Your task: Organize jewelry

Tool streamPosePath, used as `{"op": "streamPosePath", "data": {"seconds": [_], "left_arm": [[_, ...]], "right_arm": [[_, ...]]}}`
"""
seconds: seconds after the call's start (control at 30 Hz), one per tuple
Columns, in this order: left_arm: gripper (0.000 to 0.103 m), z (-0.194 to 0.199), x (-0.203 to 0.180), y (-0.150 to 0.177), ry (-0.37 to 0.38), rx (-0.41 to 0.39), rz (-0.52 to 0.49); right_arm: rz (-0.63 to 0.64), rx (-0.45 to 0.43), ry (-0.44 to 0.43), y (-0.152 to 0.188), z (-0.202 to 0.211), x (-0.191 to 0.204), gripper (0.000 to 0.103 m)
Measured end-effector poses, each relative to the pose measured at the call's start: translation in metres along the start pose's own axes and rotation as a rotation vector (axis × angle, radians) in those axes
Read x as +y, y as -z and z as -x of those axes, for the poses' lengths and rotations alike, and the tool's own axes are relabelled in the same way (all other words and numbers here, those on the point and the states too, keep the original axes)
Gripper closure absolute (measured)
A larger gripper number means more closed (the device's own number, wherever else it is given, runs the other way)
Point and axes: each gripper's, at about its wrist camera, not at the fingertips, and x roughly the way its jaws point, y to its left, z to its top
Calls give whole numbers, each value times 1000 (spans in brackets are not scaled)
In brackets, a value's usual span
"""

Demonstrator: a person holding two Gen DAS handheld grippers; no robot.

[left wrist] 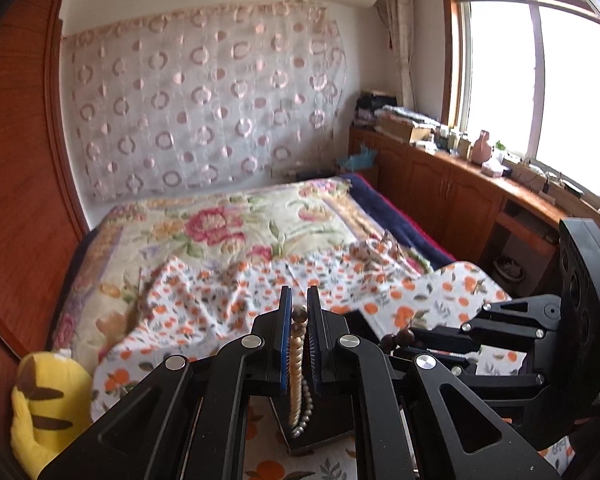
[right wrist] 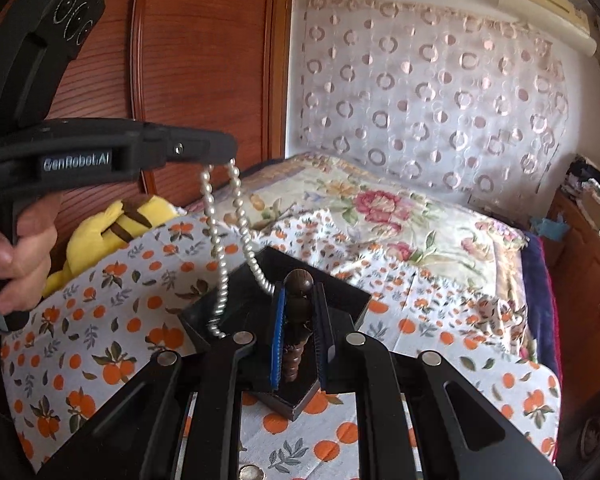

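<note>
My left gripper (left wrist: pixel 299 314) is shut on a white pearl necklace (left wrist: pixel 296 372), which hangs down between its fingers over a black tray (left wrist: pixel 320 432). In the right wrist view the left gripper (right wrist: pixel 224 156) holds the pearl necklace (right wrist: pixel 216 240) up, its loop drooping onto the black tray (right wrist: pixel 332 292). My right gripper (right wrist: pixel 299 300) is shut on a dark brown wooden bead bracelet (right wrist: pixel 298 316) above the tray. The right gripper (left wrist: pixel 396 340) also shows at the right of the left wrist view, with dark beads (left wrist: pixel 400 337) at its tips.
The tray lies on an orange-print cloth (right wrist: pixel 120 320) spread over a floral bedspread (left wrist: pixel 220 232). A yellow plush toy (left wrist: pixel 48 404) sits at the bed's left edge beside a wooden wardrobe (left wrist: pixel 16 160). Wooden cabinets (left wrist: pixel 440 188) with clutter run under the window on the right.
</note>
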Motion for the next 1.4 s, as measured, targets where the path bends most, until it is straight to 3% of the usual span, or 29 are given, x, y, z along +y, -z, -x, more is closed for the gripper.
{"op": "streamPosePath", "data": {"seconds": [0.37,0.47,0.77,1.4], "left_arm": [[96,-22,3,34,17,74,17],[96,-19,4,36,19,70,17],[96,2,-2,61,23,70,14],[96,47,-37,130,61,116,16]], "right_arm": [[-33,62,-4,15,-20,1,87],[-39,57,3,16,-16,0,74],[-66,35,29,29,11,3,73],[-117,34,65,93,73,33,73]]}}
